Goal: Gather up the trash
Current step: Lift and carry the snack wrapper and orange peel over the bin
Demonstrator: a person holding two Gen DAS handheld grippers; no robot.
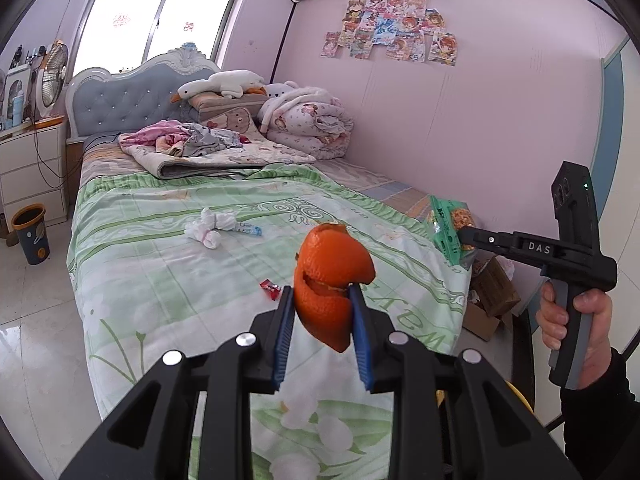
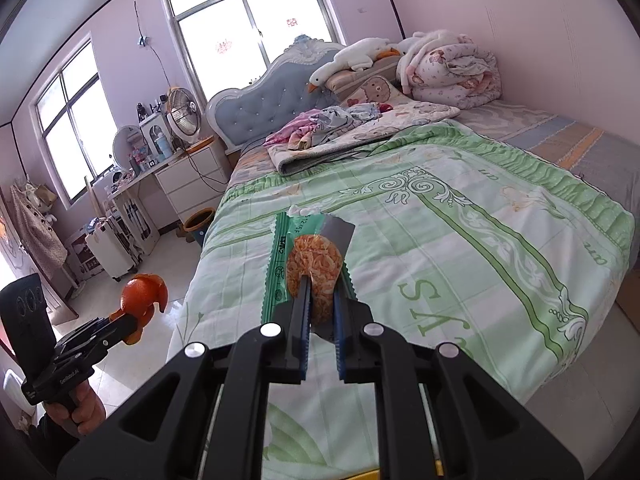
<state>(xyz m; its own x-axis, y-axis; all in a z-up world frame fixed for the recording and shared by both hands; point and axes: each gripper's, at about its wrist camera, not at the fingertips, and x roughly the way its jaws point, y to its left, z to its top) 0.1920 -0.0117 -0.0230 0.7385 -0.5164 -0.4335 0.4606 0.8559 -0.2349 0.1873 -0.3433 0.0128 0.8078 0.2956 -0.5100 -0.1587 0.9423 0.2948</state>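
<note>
Two loads are up over the bed [image 1: 168, 280]: orange peel [image 1: 332, 280] pinched between the left gripper [image 1: 322, 320] jaws, snack wrapper [image 2: 308, 264] clamped edge-on in the right gripper [image 2: 320, 312] jaws, where either could slip out.

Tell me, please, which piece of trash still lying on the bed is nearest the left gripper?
The small red wrapper, just left of the left gripper; the crumpled tissue and blue wrapper lie farther up the bed.

Dimpled matt orange peel [image 1: 334, 276], glossy plastic snack wrapper [image 2: 298, 256], soft printed cloth bedspread [image 1: 192, 276], shiny floor tiles [image 1: 36, 364]
</note>
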